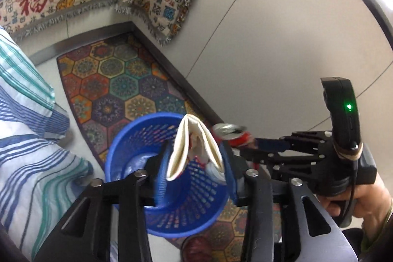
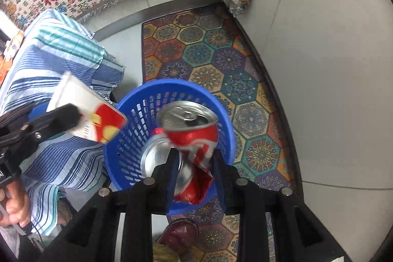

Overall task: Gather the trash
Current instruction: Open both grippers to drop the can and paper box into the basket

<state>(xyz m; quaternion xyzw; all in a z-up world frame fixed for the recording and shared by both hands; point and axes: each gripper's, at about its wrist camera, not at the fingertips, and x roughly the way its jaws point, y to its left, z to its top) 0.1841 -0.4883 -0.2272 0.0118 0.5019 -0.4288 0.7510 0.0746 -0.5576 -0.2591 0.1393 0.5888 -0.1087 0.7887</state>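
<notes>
Over the blue basket, both grippers are hanging with trash between their jaws.

Left gripper is standing part open, its folded carton sitting loose between the fingers, tipping above the rim; it's light, stiff card, best pinched across the flat sides. Right gripper is pinching the crushed can, jaws narrow, pointing steeply down; thin slick metal, sharp creases, so the dented waist is looking like the safest hold.
</notes>
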